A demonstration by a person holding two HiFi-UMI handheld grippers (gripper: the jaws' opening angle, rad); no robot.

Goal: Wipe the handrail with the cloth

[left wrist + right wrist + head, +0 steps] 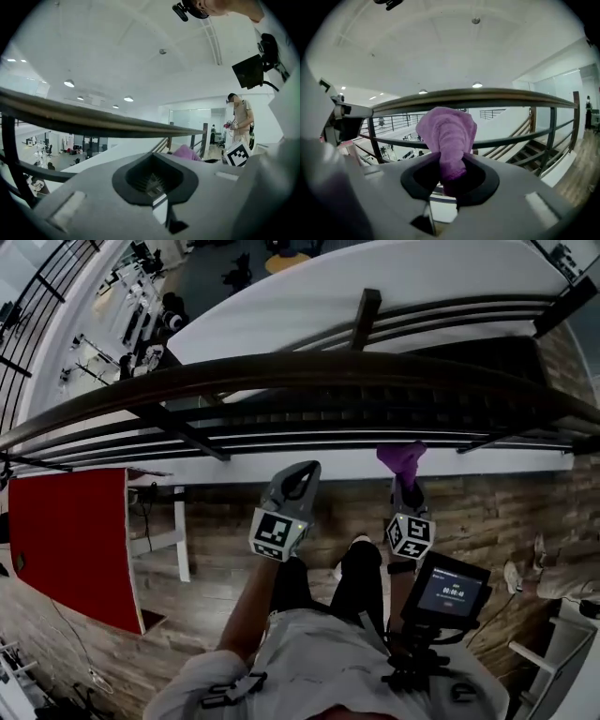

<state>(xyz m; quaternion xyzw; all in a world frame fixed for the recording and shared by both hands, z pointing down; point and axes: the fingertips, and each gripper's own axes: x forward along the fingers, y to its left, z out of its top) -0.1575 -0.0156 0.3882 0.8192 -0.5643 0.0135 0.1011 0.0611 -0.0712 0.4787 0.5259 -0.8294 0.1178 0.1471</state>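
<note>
Right tongs [406, 486] raised toward the handrail [281, 371], clamped on a purple cloth [402, 457] just below the rail, perhaps not touching, left tongs [292, 480] closed, empty, tilted upward alongside

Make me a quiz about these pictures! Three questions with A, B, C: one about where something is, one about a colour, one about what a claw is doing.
1. Where is the cloth?
A. On the floor
B. In the right claw
C. On a chair

2. What colour is the cloth?
A. Green
B. Yellow
C. Purple

3. What is the left claw doing?
A. Shut, holding nothing
B. Wide open
C. Gripping a bottle

Answers:
1 B, the right gripper view shows that claw pinching it.
2 C, it looks purple in the head view too.
3 A, its jaws are together with nothing between them.
</note>
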